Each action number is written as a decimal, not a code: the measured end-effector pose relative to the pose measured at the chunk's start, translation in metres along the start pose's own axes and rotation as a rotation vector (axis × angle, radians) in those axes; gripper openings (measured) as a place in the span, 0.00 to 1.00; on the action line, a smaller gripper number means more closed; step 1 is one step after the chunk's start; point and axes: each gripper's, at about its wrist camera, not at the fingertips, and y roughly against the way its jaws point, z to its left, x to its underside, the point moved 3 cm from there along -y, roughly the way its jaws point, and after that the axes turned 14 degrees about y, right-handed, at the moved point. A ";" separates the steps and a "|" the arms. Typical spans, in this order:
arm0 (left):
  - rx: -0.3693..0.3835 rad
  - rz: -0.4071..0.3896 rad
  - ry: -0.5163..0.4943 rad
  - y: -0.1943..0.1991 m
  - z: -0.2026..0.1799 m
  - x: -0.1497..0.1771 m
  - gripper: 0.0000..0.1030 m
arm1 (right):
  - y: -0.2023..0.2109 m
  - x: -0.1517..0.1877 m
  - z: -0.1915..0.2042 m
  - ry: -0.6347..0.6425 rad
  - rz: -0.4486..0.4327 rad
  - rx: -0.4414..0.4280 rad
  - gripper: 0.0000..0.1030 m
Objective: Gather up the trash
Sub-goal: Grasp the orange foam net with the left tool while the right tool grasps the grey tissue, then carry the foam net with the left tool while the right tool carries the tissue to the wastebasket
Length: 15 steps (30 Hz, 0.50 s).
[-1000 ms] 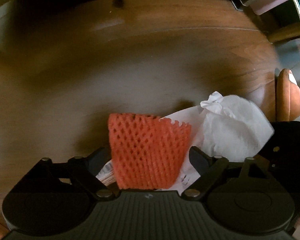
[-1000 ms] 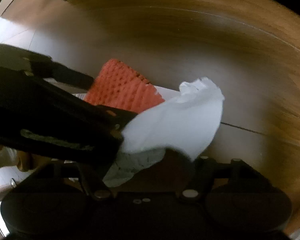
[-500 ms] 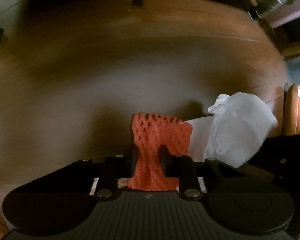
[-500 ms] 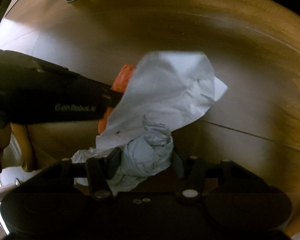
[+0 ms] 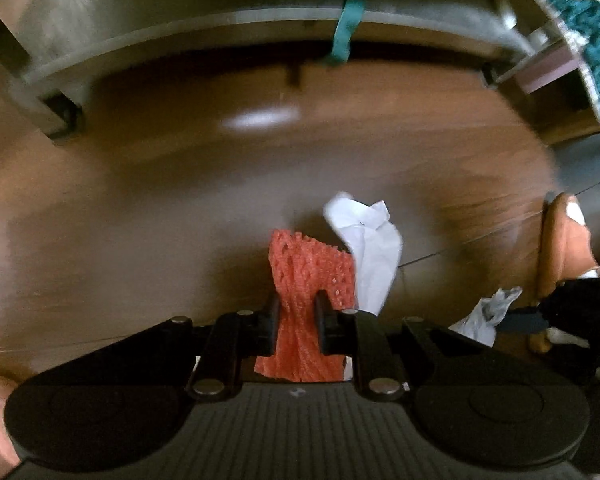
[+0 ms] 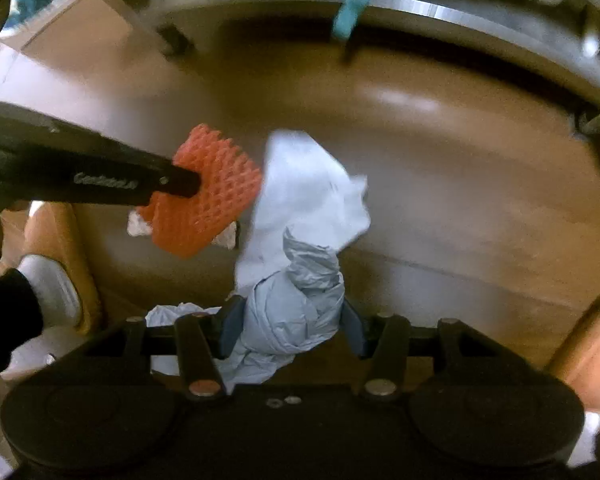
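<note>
An orange foam fruit net hangs pinched in my left gripper, which is shut on it above the wooden floor. In the right wrist view the same net sticks out past the left gripper's black finger. My right gripper is shut on a crumpled grey-white tissue wad, whose loose white end reaches up beside the net. A white paper sheet shows beside the net; I cannot tell whether it lies on the floor or hangs.
Brown wooden floor lies below both grippers. A grey furniture frame with a teal strap runs along the far side. A person's foot in an orange slipper stands at the right, also seen as a slipper.
Both grippers closed, the left on the orange net and the right on the tissue wad. Both then rose, lifting the trash off the floor and bringing the furniture frame into view.
</note>
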 end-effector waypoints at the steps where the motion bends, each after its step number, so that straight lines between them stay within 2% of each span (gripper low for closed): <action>1: 0.000 -0.013 0.006 0.011 -0.003 0.000 0.17 | 0.011 -0.001 0.002 0.000 -0.016 0.008 0.50; 9: 0.016 -0.131 0.060 0.116 -0.002 0.021 0.17 | 0.099 0.007 0.014 -0.028 -0.130 0.082 0.49; 15: 0.052 -0.254 0.095 0.193 -0.003 0.044 0.17 | 0.166 0.018 0.036 -0.051 -0.255 0.132 0.49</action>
